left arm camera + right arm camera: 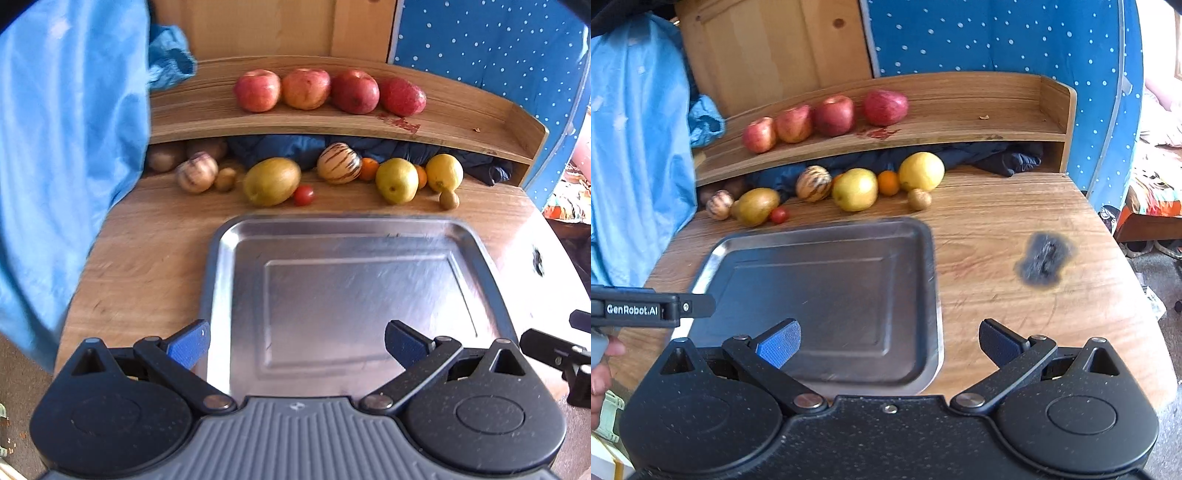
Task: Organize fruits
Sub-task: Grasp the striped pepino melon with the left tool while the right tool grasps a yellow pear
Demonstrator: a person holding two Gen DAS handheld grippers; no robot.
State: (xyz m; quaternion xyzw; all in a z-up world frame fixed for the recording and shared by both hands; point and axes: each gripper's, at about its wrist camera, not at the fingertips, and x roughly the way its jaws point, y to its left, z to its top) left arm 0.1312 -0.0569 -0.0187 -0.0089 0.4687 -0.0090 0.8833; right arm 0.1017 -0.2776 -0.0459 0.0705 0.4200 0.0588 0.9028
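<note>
Both your claws — left gripper [297, 341] and right gripper [889, 341] — gape wide over the metal tray [236, 258], holding nothing. Behind the tray sit the loose fruits [271, 181]; apples [306, 88] line the shelf [461, 122] above.

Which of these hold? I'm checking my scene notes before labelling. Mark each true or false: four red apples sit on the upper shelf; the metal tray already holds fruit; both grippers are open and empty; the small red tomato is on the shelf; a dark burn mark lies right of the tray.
1. Four red apples sit on the upper shelf. True.
2. The metal tray holds fruit. False: nothing lies in it.
3. The left gripper and right gripper have open, empty jaws. True.
4. The small red tomato is on the shelf. False: it lies on the table, beyond the tray.
5. A dark burn mark lies right of the tray. True.
</note>
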